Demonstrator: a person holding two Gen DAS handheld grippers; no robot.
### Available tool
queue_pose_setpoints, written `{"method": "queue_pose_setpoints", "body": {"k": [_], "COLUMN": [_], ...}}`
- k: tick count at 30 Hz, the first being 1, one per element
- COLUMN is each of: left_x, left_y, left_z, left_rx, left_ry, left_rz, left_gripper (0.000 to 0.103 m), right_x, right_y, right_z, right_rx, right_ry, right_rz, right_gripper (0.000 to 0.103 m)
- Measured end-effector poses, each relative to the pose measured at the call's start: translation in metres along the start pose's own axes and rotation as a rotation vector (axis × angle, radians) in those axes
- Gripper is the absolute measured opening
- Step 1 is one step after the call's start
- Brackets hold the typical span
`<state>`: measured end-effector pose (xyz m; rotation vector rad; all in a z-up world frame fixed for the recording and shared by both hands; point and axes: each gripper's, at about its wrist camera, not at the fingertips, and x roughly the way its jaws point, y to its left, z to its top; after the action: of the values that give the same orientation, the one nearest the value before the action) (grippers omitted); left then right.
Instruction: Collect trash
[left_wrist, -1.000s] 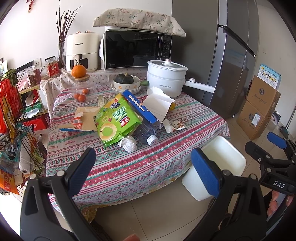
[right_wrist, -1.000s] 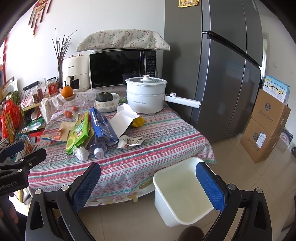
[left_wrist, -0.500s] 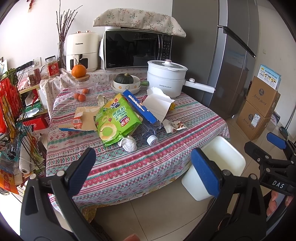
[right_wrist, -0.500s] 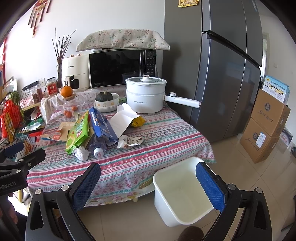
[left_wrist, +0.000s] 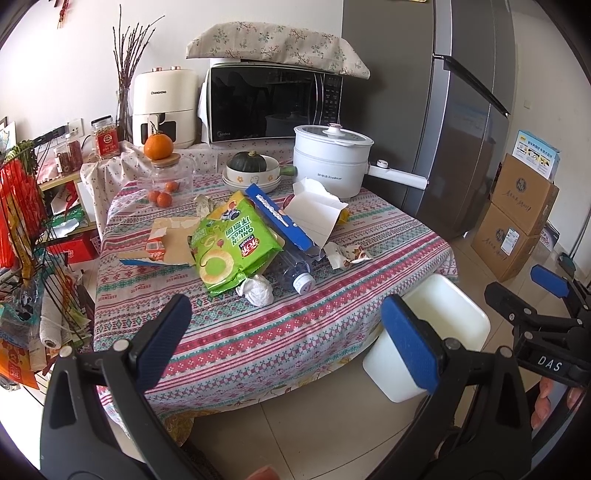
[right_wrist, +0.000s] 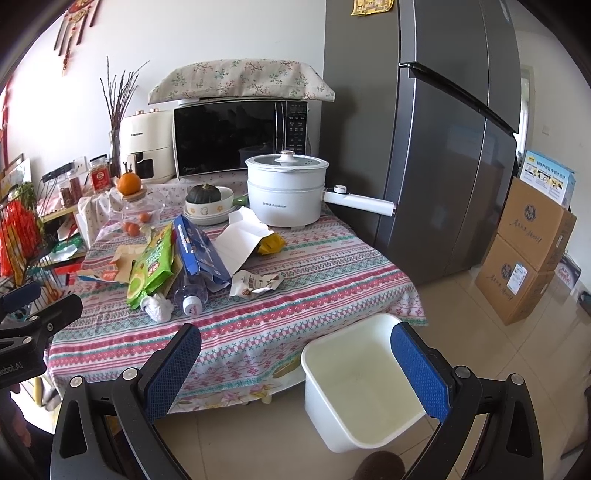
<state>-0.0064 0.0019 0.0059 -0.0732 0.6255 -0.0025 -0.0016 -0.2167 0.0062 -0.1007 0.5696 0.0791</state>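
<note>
Nothing has really moved since the earlier frames: left gripper (left_wrist: 284, 334) and right gripper (right_wrist: 295, 363) hang with jaws wide apart, empty. Crumpled tissue (left_wrist: 255, 290), at picture centre, seems light, soft; pinch its middle. White bin (right_wrist: 360, 380) waits lower right.

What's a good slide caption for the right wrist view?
Open right gripper faces a table littered with an onion rings bag, plastic bottle and wrappers, white bin empty on the floor.

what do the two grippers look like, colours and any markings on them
Both the left gripper and the right gripper are black plastic frames with silver rivets and two fingers faced with textured blue pads. The right one's side reads "DAS"; the left one's shows part of white lettering.
</note>
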Motion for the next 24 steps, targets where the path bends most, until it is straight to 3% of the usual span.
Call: {"method": "queue_pose_setpoints", "body": {"k": [19, 24], "left_x": [0.004, 0.008], "left_y": [0.0, 0.012], "left_z": [-0.002, 0.011], "left_rx": [0.019, 0.008], "left_ry": [0.01, 0.077], "left_rz": [0.001, -0.094], "left_gripper": [0.102, 0.102], "right_x": [-0.001, -0.002], "right_y": [0.002, 0.003], "right_z": [-0.003, 0.007], "right_rx": [-0.008, -0.022], "right_ry": [-0.006, -0.019], "right_rz": [-0.011, 0.033], "right_gripper": [0.103, 0.103]}}
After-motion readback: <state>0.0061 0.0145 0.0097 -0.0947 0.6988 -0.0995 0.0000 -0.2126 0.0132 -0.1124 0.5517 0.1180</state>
